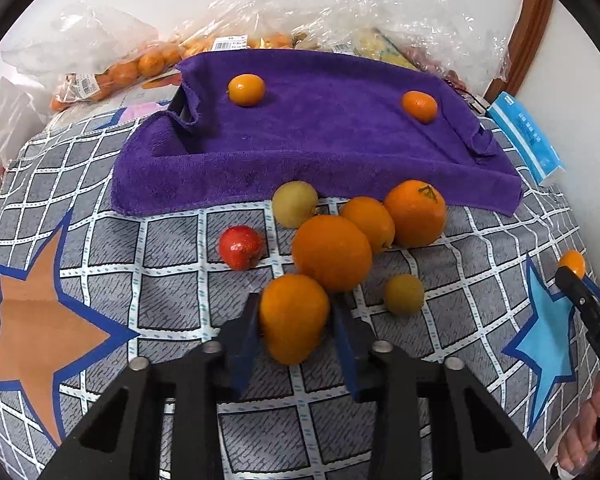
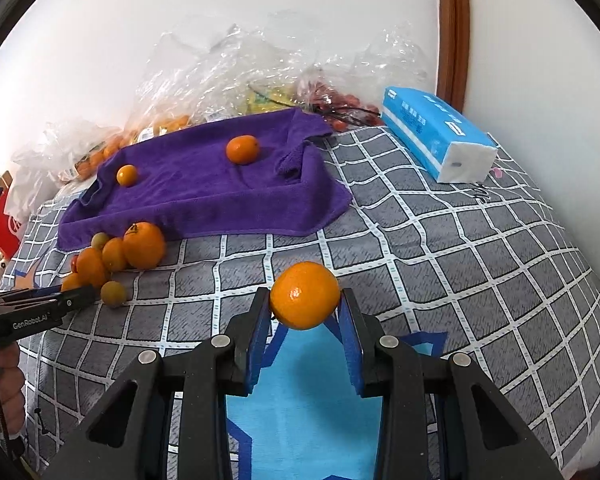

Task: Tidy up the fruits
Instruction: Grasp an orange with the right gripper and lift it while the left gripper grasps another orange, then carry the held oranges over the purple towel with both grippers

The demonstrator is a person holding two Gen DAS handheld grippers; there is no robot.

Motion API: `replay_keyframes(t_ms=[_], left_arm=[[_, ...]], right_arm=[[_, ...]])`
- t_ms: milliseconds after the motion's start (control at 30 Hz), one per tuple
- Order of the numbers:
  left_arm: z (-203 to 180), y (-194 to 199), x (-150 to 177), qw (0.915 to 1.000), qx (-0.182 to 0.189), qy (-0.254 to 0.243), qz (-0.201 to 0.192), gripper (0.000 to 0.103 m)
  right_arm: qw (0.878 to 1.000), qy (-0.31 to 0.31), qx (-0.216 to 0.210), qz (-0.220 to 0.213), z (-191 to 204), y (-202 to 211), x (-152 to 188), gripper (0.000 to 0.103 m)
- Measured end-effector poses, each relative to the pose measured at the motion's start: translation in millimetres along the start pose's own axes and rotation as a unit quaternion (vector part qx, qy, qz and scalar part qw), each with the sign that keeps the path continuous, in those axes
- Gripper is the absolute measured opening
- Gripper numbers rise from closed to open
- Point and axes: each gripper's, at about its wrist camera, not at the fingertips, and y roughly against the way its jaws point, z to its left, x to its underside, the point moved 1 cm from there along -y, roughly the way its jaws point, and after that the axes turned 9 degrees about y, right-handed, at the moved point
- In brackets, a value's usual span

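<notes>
An orange (image 1: 293, 317) is pinched by the left fingers (image 1: 244, 344) beside the near fruit pile (image 1: 364, 232); neighbours could be knocked rolling. Another orange (image 2: 305, 295), pinched by the right fingers (image 2: 350, 340), could slip

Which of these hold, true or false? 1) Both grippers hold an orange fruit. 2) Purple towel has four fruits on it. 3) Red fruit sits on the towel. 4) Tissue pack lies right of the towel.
1) True: left gripper and right gripper each clamp one.
2) False: the purple towel carries two.
3) False: the red fruit lies on the checked cloth, in front of it.
4) True: tissue pack.
</notes>
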Motion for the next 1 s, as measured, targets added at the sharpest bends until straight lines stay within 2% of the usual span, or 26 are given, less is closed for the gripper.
replay_keyframes(t_ms=[367,1000], left_arm=[[13,28,-2,0.9996,0.017,0.021,-0.013,0.031],[6,115,-34,0.994,0.045,0.024,-0.097,0.031]], right_arm=[[1.0,0.019,-0.004,-0.022,18,22,-16,0.034],[0.995,0.032,-0.01,-0.098,35,86,-69,0.034]])
